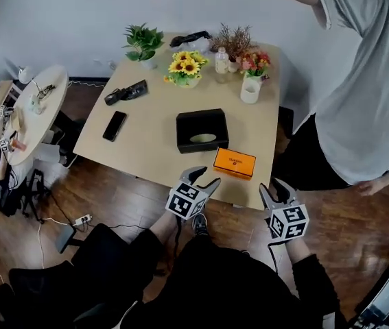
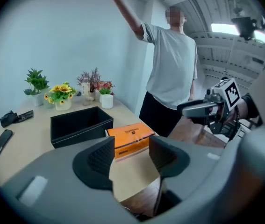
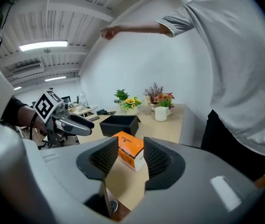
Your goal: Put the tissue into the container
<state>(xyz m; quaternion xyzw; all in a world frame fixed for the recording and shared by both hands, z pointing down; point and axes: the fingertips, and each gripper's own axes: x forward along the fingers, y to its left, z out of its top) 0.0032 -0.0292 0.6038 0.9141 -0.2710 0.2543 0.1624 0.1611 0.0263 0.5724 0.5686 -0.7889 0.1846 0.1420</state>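
An orange tissue box (image 1: 234, 162) lies near the front edge of the wooden table (image 1: 146, 142). Just behind it stands a black open container (image 1: 202, 130). My left gripper (image 1: 204, 177) hovers at the table's front edge, left of the box, open and empty. My right gripper (image 1: 275, 189) is off the table's front right corner, also open and empty. In the left gripper view the box (image 2: 128, 139) shows beyond the spread jaws, the container (image 2: 78, 125) to its left. The right gripper view frames the box (image 3: 130, 152) between open jaws, well ahead of them.
Flower pots (image 1: 186, 69), a small bottle (image 1: 222, 60) and a white cup (image 1: 250, 88) line the table's back. A phone (image 1: 114, 125) and a black tool (image 1: 126, 92) lie at the left. A person in a grey shirt (image 1: 366, 81) stands at the right. A round side table (image 1: 33, 112) is far left.
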